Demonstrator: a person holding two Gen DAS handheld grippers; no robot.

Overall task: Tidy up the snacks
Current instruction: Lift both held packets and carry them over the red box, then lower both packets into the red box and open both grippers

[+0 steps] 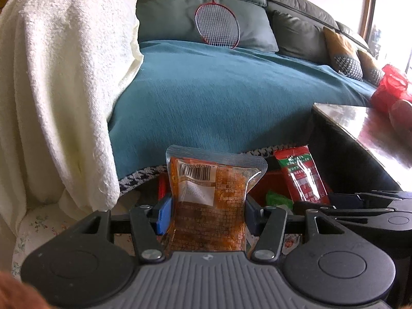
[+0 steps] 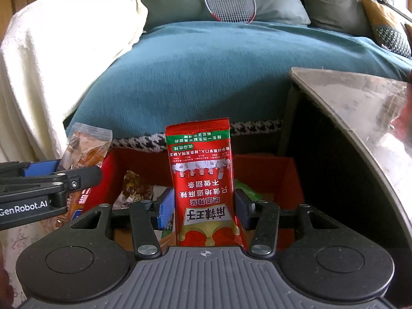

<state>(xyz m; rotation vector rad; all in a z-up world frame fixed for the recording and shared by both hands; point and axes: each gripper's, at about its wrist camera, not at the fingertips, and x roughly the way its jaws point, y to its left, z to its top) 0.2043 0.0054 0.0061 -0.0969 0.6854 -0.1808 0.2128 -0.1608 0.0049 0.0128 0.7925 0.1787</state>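
Here we record each item as seen from the two wrist cameras.

Left claw (image 1: 207, 212): we find it clamped on the orange snack pouch (image 1: 215, 190); both blue pads press the pouch's sides.
Orange snack pouch: upright between the pads, barcode face toward the camera, clear sealed edge on top. In the right wrist view it appears at the left, beside the red box.
Right claw (image 2: 203, 207): we find it clamped on the red snack packet (image 2: 203, 177); the pads meet the packet's lower sides.
Red snack packet: upright, print upside down, serrated edge on top, held above the red box (image 2: 283, 177).
Red box: open-topped, on the floor below both claws. We see a brown wrapped snack (image 2: 135, 188) and something green (image 2: 247, 189) inside; the rest of the contents are hidden by the claws.
Tabletop (image 2: 360, 108): glossy slab at the right, its corner overhanging near the box's right side; its dark base stands just beside the box.
Red bag (image 1: 388, 90): on the tabletop's far end, left wrist view only.
Sofa (image 1: 219, 90): directly behind the box, covered with a teal throw with a houndstooth hem.
White blanket (image 1: 59, 77): draped at the left, hanging down beside the box area.
Badminton racket (image 1: 217, 24): leaning on the back cushions, well apart from the claws.
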